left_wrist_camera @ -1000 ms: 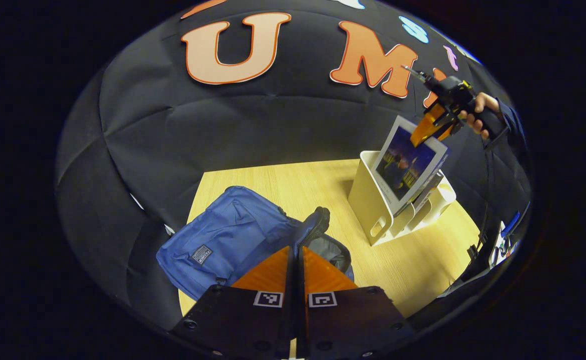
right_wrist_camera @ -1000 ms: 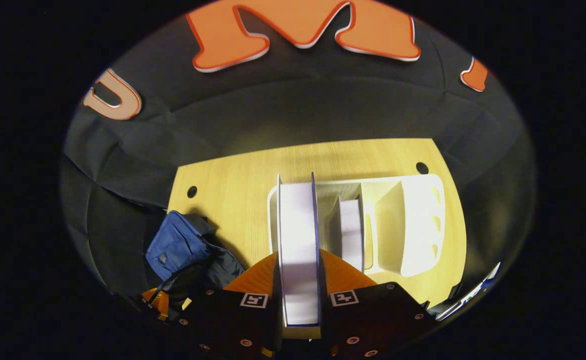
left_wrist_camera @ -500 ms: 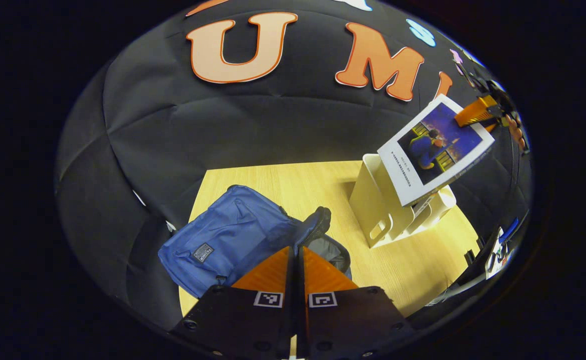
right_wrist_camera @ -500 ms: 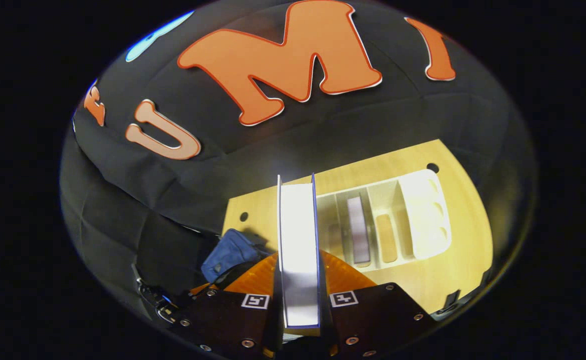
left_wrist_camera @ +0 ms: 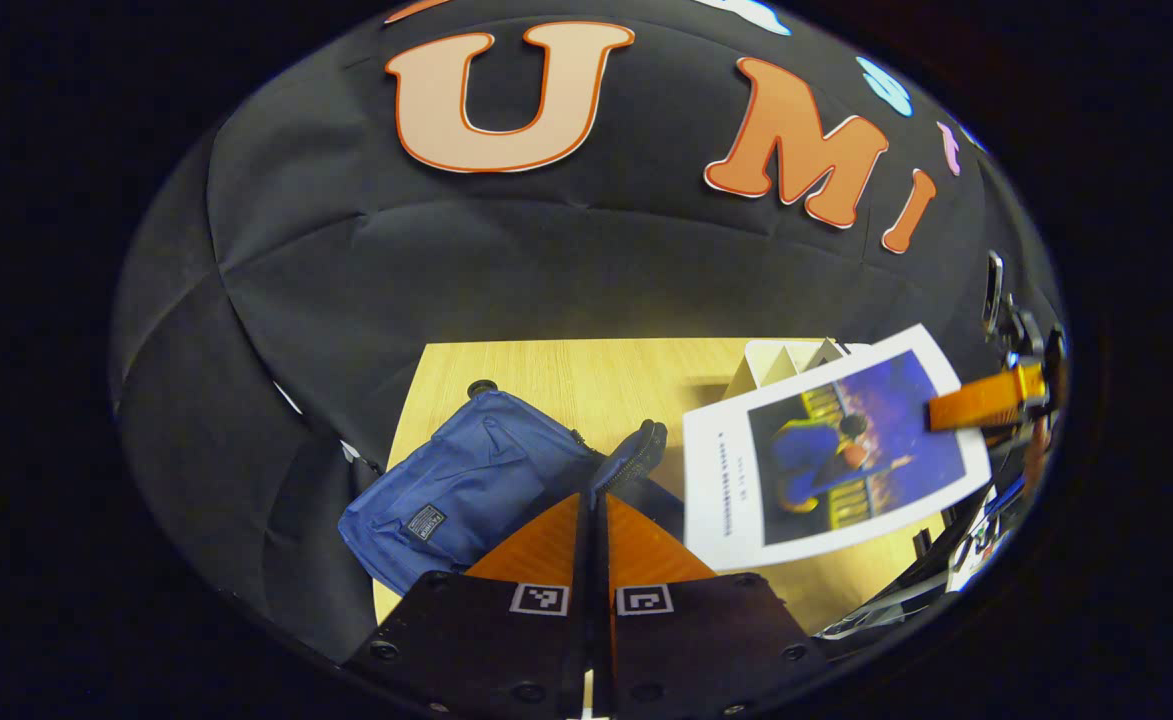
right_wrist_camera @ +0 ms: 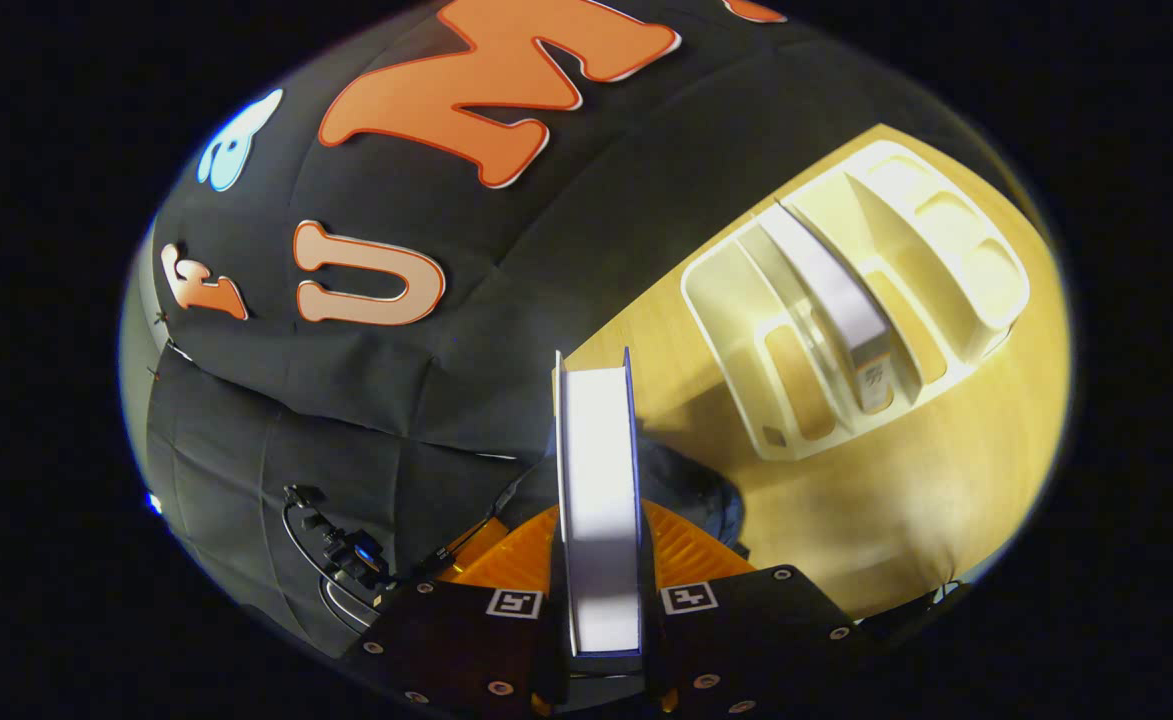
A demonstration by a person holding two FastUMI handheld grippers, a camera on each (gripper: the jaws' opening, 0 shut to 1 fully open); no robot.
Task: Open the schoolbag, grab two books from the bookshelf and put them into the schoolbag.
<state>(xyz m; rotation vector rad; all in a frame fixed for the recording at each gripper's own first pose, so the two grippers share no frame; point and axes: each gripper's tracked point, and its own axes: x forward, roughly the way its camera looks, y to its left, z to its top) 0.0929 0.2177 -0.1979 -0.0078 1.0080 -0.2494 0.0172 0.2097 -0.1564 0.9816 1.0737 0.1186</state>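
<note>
**Book held above the table, bag flap pinched**

The right gripper (right_wrist_camera: pixel 598 560) pinches a book (right_wrist_camera: pixel 598 490) edge-on, one finger on each cover; white page edges show between thin blue covers. In the left gripper view the same book (left_wrist_camera: pixel 831 455) hangs tilted over the right side of the wooden table (left_wrist_camera: pixel 566 370), its white-bordered cover showing a blue and purple picture. The left gripper (left_wrist_camera: pixel 593 540) has its fingers pressed together at the zipped flap of the blue schoolbag (left_wrist_camera: pixel 466 480), which lies at the table's near left. The cream bookshelf (right_wrist_camera: pixel 851 320) stands on the table's far right, with a second book (right_wrist_camera: pixel 831 300) upright in one slot.
</note>
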